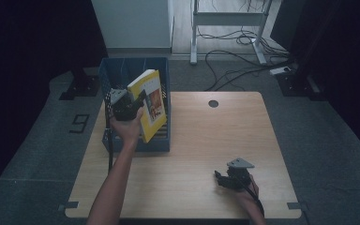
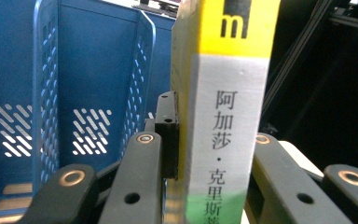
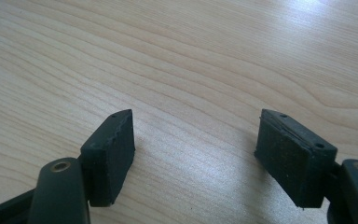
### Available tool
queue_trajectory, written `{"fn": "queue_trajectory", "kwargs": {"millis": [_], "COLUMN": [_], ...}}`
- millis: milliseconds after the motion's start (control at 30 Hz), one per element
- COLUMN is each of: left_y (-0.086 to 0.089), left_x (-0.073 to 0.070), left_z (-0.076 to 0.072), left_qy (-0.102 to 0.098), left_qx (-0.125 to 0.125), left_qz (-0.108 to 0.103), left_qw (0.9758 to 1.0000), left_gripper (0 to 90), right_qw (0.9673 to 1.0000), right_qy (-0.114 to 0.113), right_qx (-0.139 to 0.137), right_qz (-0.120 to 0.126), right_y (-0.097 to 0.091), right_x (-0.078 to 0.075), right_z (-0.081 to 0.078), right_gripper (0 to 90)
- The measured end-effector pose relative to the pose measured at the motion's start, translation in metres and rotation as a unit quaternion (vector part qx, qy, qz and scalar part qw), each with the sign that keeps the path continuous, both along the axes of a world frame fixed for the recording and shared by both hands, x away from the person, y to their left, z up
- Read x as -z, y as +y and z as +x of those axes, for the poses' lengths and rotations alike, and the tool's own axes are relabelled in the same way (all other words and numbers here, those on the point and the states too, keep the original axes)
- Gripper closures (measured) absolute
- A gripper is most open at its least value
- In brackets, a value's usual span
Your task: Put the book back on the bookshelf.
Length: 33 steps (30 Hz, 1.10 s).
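Gripping the yellow book [image 2: 223, 93] (tilted) above the blue crate [image 1: 136, 140].

The yellow book [image 1: 151, 104], with a grey-white spine band carrying black characters and a green patch lower down [image 2: 223, 140], is held tilted over the blue slotted crate [image 1: 161, 140] at the counter's far left corner, its lower edge inside the crate.

table [image 1: 192, 154]: pale wood grain, smooth, slight sheen | crate [image 2: 93, 60]: blue plastic, perforated, faintly glossy | book [image 2: 223, 116]: paper cover, smooth, yellow and grey, matt spine | right gripper [image 3: 196, 149]: pads matt black, rough-edged rubber-like
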<state>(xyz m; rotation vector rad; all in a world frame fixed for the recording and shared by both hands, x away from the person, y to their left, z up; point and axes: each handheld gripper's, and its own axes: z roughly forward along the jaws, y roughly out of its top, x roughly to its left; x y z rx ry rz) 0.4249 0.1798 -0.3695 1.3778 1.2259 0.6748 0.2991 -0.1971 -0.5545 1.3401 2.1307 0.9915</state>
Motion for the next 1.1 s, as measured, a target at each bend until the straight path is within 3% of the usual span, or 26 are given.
{"fn": "queue_trajectory", "kwargs": {"millis": [533,1100], "left_y": [-0.010,-0.022], "left_x": [-0.002,0.016], "left_z": [0.018,0.035], "left_qy": [-0.005,-0.007], "left_qx": [-0.009,-0.034], "left_qz": [0.011,0.027], "left_qw": [0.9999,0.9990], "left_gripper": [75.4,75.3], "right_qw": [1.0000,1.0000], "right_qy": [-0.001,0.001], "right_qx": [-0.001,0.003], "right_qz": [-0.001,0.000], "right_y": [0.000,0.000], "right_x": [0.000,0.000], "right_z": [0.000,0.000], "right_gripper": [27.0,27.1]}}
